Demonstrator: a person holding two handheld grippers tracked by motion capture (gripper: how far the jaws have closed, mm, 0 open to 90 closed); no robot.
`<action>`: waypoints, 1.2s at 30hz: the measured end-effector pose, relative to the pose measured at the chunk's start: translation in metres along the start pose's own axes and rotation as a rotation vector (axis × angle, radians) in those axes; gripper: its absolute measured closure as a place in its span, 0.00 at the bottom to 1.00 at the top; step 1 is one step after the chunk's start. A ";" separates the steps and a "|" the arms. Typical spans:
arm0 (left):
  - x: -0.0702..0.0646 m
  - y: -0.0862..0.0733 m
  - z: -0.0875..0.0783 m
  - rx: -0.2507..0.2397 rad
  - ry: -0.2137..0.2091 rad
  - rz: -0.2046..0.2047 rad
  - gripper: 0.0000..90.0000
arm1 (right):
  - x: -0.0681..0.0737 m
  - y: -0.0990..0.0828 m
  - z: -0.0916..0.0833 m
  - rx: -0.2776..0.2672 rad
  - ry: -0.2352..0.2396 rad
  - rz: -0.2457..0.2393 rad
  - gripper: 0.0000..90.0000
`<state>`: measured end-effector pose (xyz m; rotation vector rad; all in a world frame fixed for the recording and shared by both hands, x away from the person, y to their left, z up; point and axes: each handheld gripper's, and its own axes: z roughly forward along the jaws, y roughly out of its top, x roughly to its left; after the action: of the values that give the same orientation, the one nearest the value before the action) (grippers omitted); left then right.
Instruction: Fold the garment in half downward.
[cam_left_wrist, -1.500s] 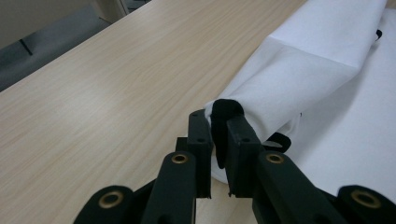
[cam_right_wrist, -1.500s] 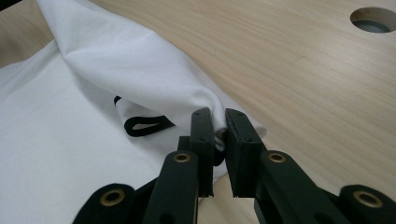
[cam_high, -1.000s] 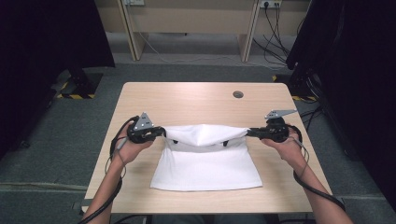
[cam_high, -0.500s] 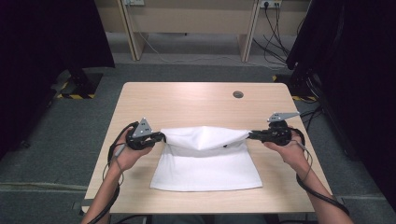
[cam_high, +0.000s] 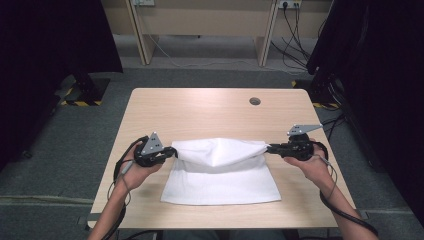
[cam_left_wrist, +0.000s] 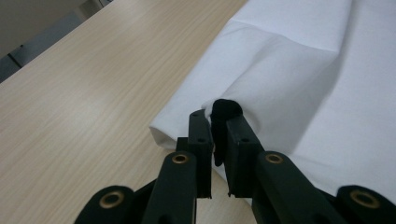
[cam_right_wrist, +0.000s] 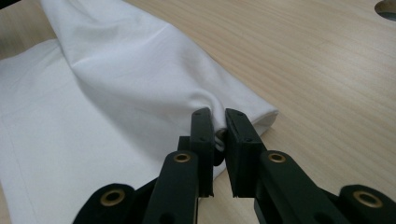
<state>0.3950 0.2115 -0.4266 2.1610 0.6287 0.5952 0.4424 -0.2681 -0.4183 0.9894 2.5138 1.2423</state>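
The table (cam_high: 200, 107) was seen w/ a white cloth (cam_high: 220, 180) spread on its near half, approx. centred. The cloth's far edge was lifted off the table and folded toward the person, sagging in the middle between the two grips; the near part lay flat. The left gripper (cam_high: 174, 151) was clamped on the cloth's left far corner, fabric pinched between the jaws in the left gripper view (cam_left_wrist: 215, 123). The right gripper (cam_high: 270, 148) was likewise clenched on the right far corner (cam_right_wrist: 217, 126).

Risks, as judged: only a small bite of fabric was held at each corner, so a corner could be slipped out if the cloth were pulled too taut. If the hands were brought forward unevenly, the fold would likely be laid skewed, edges misaligned. The slack mid-section could be creased or bunched under the top layer when lowered.
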 end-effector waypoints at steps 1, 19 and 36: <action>-0.001 -0.001 -0.001 -0.003 0.002 -0.002 0.90 | 0.000 -0.001 0.000 0.000 0.000 -0.003 0.92; -0.019 -0.008 -0.016 -0.015 -0.012 0.015 0.90 | 0.016 -0.014 -0.011 0.006 0.021 -0.035 0.92; -0.030 -0.014 -0.025 -0.017 -0.021 0.025 0.90 | 0.026 -0.024 -0.016 0.014 0.040 -0.052 0.92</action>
<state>0.3539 0.2153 -0.4287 2.1594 0.5841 0.5878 0.4041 -0.2725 -0.4232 0.9054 2.5651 1.2435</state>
